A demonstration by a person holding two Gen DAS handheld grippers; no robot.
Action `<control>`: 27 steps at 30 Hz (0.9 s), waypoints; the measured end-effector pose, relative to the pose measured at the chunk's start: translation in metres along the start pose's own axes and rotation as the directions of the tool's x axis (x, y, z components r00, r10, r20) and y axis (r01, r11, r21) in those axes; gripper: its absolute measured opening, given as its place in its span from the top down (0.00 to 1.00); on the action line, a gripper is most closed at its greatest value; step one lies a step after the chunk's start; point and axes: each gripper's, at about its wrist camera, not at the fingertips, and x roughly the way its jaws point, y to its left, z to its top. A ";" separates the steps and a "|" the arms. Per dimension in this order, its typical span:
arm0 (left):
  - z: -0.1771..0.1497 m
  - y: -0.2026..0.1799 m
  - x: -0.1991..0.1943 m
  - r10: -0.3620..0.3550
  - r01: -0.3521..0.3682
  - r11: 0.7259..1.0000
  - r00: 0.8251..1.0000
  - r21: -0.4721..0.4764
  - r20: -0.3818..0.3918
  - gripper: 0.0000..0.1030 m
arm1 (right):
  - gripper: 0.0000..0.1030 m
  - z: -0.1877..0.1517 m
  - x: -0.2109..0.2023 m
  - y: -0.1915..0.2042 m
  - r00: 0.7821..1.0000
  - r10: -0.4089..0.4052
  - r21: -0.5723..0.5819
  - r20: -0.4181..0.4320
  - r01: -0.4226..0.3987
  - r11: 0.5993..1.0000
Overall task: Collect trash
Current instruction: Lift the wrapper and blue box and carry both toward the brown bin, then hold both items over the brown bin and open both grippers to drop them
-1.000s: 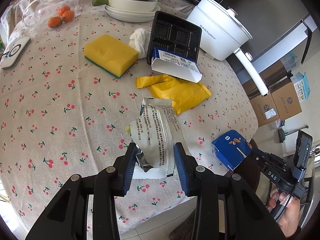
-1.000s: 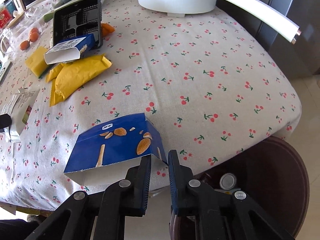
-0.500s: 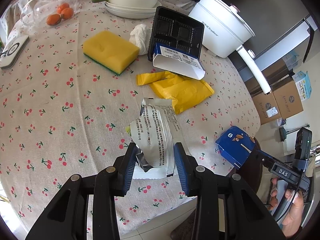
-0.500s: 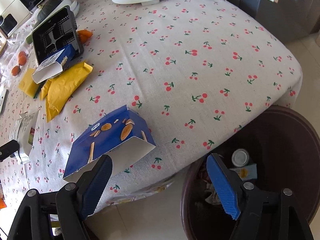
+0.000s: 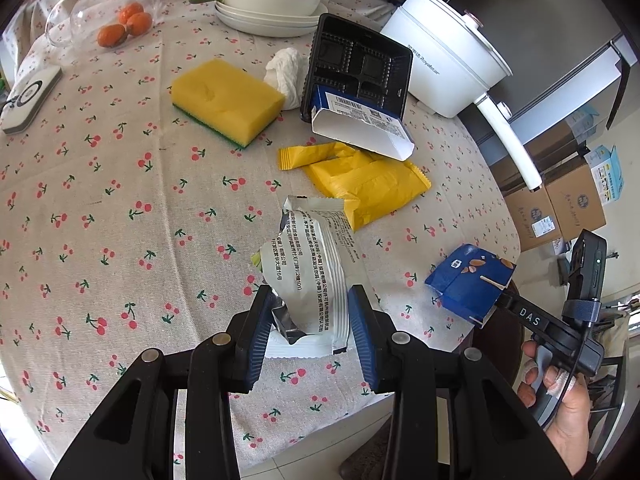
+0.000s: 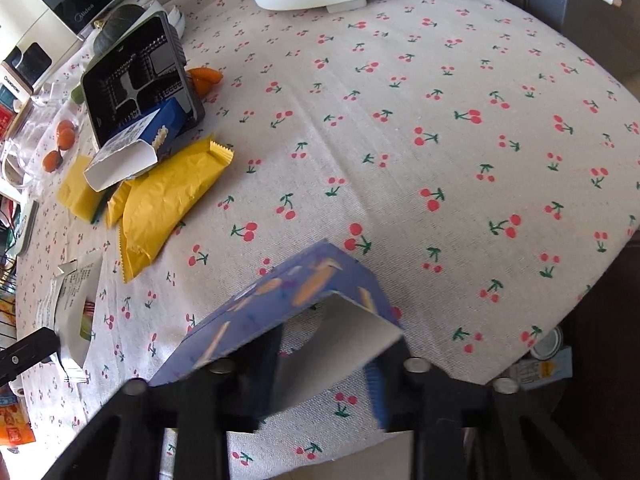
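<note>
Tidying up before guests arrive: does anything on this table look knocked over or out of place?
Yes. The black plastic tray stands tilted on its edge, with a torn-open blue carton lying against it. Beside them, on the tablecloth, lie a crumpled white tissue and empty yellow wrappers.

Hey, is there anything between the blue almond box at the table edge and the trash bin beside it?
Nothing visible. The blue almond box sits at the table's edge with the right gripper at its open end, and the dark bin stands just past that edge, below, its opening uncovered, with some trash already inside.
</note>
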 end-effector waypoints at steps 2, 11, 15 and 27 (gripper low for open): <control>0.001 0.003 -0.002 0.003 -0.003 1.000 1.000 0.001 0.004 0.61 | 0.84 0.001 -0.004 0.006 1.000 -0.012 -0.027 0.015 0.013 1.000; 0.000 -0.006 -0.005 -0.014 0.014 1.000 1.000 0.028 0.011 0.61 | 0.88 -0.004 -0.040 -0.006 0.996 -0.021 -0.042 0.082 0.024 0.999; -0.004 -0.020 -0.003 -0.027 0.026 0.999 1.000 0.047 0.007 0.61 | 0.87 -0.008 -0.049 -0.022 0.996 -0.018 -0.023 0.082 0.020 1.000; -0.001 -0.027 0.004 -0.018 0.018 0.999 1.000 0.039 0.004 0.61 | 0.20 -0.009 -0.044 -0.027 0.996 0.007 0.128 0.084 -0.017 0.992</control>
